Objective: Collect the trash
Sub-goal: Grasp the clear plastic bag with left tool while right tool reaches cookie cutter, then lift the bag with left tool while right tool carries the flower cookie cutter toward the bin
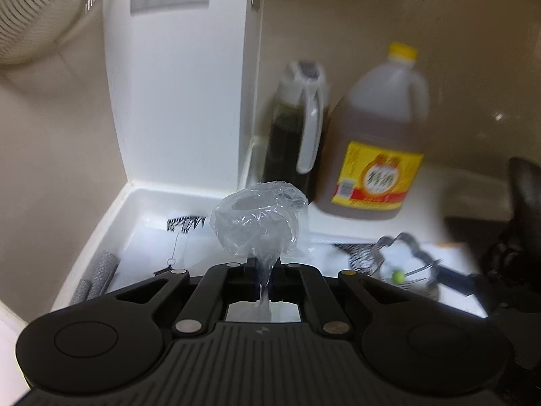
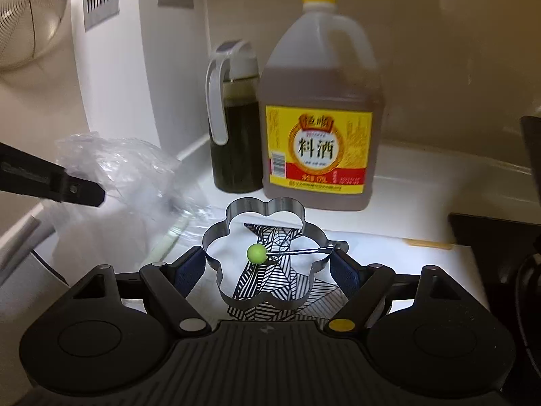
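Left tongs (image 1: 263,282) clamped shut on the twisted neck of a crumpled clear plastic bag (image 1: 258,225), bag ballooning just ahead of the tips, lifted off the white tabletop (image 1: 148,223). Right tongs (image 2: 270,270) spread wide, blue pads (image 2: 187,272) either side of a flower-shaped metal ring mould (image 2: 267,253); pads close to its rim, contact on the left side unclear, right pad at the wire handle end. Green ball (image 2: 256,253) on the wire sits inside the ring. Black-and-white striped sheet (image 2: 270,291) under the ring. Bag is left of the right tongs. Beyond: dark liquid pitcher with grey handle (image 2: 233,121), amber jug with yellow cap and yellow label (image 2: 319,108), touching or nearly. White vented appliance (image 1: 175,77) far left.
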Demonstrator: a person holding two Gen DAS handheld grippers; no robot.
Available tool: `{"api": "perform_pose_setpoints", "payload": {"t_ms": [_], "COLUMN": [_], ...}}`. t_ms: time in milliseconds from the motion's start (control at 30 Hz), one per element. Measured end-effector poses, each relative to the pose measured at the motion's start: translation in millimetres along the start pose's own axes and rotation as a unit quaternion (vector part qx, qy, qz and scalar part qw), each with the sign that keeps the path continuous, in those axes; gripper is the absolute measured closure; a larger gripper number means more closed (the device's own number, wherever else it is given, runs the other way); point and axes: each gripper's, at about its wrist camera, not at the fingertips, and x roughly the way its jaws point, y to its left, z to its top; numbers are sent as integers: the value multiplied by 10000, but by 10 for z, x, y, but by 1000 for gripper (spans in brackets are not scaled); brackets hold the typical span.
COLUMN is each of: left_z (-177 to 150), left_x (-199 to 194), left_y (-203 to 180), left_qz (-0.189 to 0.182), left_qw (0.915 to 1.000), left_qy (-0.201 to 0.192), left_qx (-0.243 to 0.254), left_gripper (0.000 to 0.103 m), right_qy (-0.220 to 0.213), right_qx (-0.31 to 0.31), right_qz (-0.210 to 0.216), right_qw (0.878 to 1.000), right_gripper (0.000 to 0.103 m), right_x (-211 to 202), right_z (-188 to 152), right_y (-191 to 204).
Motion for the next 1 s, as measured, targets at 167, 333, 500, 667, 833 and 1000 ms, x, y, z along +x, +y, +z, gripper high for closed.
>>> {"api": "perform_pose_setpoints", "payload": {"t_ms": [167,333,500,667,833,1000], "left_z": [-13,-119,-258,-450,-680,-963], "left_x": [-338,-715,-1019,-1371,-1707,-2083], "left_y": [8,97,154,194,243,232], "left_qz": [-160,-163,0,217,336,404], "left_qw": [9996,9987,9984,9979,9972,9966], "left_qy": [-246,-460,-482,-476,-411,-390], "left_qx": [-3,-142,-300,-388,-534,-611], "left_gripper": [99,99,99,99,99,99], "right_qy": [-57,-157,-205,-246,-366,-509], "right_qx": [13,16,-114,-239,-339,-491], "right_qz": [10,122,227,390,605,903], "right_qw": [10000,9998,9995,9987,9969,9934], "right_gripper": [21,21,21,21,21,21], "right_x": [-182,-403,-586,-827,-1155,-1567], "right_z": [-6,-8,-12,-47,-87,-144], "right_y": [3,34,106,204,304,422]}}
